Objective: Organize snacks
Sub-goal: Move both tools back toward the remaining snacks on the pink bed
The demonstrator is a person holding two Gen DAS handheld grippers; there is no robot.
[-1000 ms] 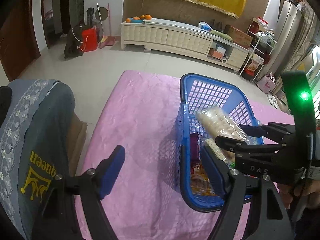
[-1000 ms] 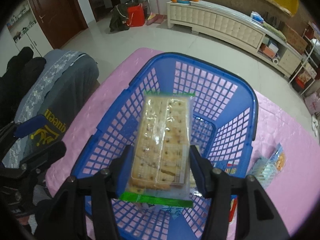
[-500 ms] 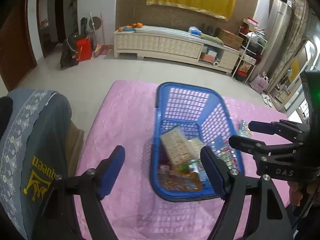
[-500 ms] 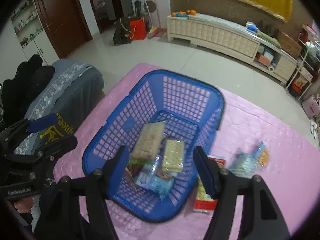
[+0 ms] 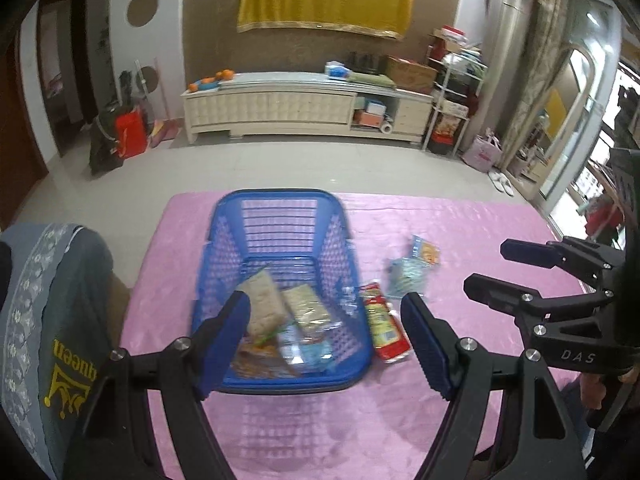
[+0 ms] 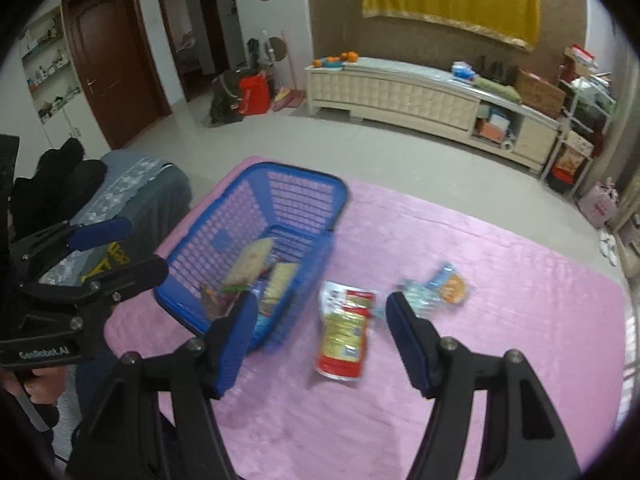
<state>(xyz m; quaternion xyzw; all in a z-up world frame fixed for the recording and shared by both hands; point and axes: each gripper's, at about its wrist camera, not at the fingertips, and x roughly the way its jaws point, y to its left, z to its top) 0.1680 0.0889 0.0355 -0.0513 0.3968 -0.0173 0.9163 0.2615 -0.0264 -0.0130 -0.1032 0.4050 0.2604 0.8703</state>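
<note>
A blue plastic basket [image 5: 280, 197] stands on the pink tablecloth [image 5: 320, 424]. Inside lie two cracker packs [image 5: 262, 304] and several other snack bags. A red snack pouch [image 6: 346, 332] lies on the cloth just right of the basket, with small blue and orange packets [image 6: 444, 286] farther right. My left gripper [image 5: 326, 344] hangs open above the basket's near end, nothing between its fingers. My right gripper [image 6: 320, 336] is open and empty, above the red pouch and the basket's near right corner. Each gripper shows in the other's view: the right gripper [image 5: 508, 268] and the left gripper [image 6: 124, 248].
A chair with a grey cover [image 5: 52, 320] stands against the table's left side. Bare pink cloth lies in front of the basket and to the far right. Beyond the table are tiled floor and a long white cabinet [image 5: 304, 112].
The right gripper let go of the cracker pack, which now lies in the basket. Both grippers drew back and rose, so the basket looks smaller and the loose snacks came into view.
</note>
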